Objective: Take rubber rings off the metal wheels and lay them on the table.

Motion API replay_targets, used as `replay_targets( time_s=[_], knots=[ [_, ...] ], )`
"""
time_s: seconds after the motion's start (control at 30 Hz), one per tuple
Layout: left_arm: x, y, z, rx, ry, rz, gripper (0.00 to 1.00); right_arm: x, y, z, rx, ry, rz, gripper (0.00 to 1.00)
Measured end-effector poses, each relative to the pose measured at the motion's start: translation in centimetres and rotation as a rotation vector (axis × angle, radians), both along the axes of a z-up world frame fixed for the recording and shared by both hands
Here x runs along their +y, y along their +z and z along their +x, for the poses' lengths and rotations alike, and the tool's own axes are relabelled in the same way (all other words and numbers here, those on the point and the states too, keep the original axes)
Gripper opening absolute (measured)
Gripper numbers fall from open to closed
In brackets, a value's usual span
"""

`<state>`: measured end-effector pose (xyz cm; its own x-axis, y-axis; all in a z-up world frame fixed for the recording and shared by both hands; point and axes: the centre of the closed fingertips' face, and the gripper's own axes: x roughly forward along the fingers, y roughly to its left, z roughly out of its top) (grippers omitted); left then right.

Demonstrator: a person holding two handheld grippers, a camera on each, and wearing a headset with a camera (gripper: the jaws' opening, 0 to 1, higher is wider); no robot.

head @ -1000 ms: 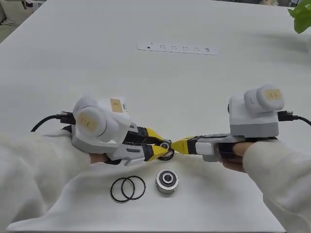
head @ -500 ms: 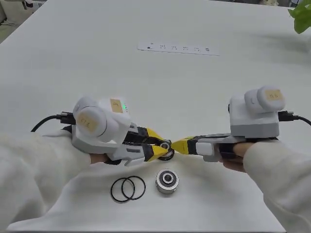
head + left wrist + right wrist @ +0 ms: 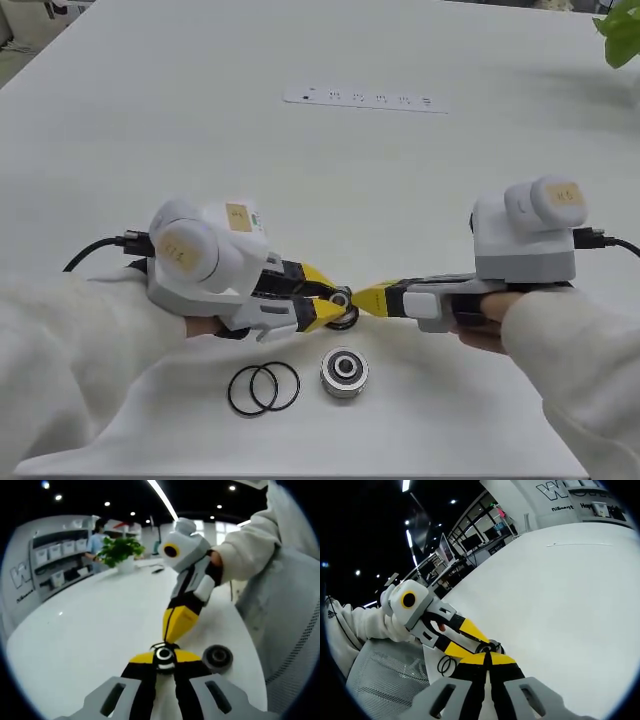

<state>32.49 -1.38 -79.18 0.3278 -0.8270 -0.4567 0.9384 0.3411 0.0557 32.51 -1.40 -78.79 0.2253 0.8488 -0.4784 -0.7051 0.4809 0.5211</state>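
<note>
Near table [image 3: 420, 200] front edge | left gripper [image 3: 332, 306]: clamped on metal wheel [image 3: 164, 655] | right gripper [image 3: 364, 300]: jaws nearly closed, apparently pinching its rubber ring [image 3: 346, 322] | done: two rings [image 3: 263, 388] laid beside second wheel [image 3: 344, 370] | pending: current ring, removal under way.

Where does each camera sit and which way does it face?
Head view: on the headset, looking forward and down at the table; both sleeves, the left gripper and right gripper show.
Left gripper view: on the left gripper, looking along its jaws, clamped on a metal wheel, towards the right gripper and sleeve.
Right gripper view: on the right gripper, facing back at the left gripper and sleeve.
Shared: both gripper views show the held wheel; head and left gripper views show the loose wheel.
</note>
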Motion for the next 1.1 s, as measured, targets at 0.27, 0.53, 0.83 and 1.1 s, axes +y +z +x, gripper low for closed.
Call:
replay_targets(
  time_s=[0.27,0.53,0.83,1.1],
  knots=[
    [0.01,-0.02,0.03,0.002,0.002,-0.006,0.14,0.08,0.1,-0.05,0.0,0.003,0.004,0.0],
    [-0.02,-0.03,0.07,0.003,0.003,-0.009,0.14,0.08,0.19,-0.04,0.002,0.003,0.01,0.0],
    [-0.05,-0.05,0.09,0.003,0.004,-0.008,0.14,0.16,0.34,-0.1,-0.004,0.008,0.011,0.0],
    [-0.07,-0.05,0.07,0.004,0.006,-0.008,0.14,0.24,0.96,0.18,-0.003,-0.008,0.039,0.0]
  ],
)
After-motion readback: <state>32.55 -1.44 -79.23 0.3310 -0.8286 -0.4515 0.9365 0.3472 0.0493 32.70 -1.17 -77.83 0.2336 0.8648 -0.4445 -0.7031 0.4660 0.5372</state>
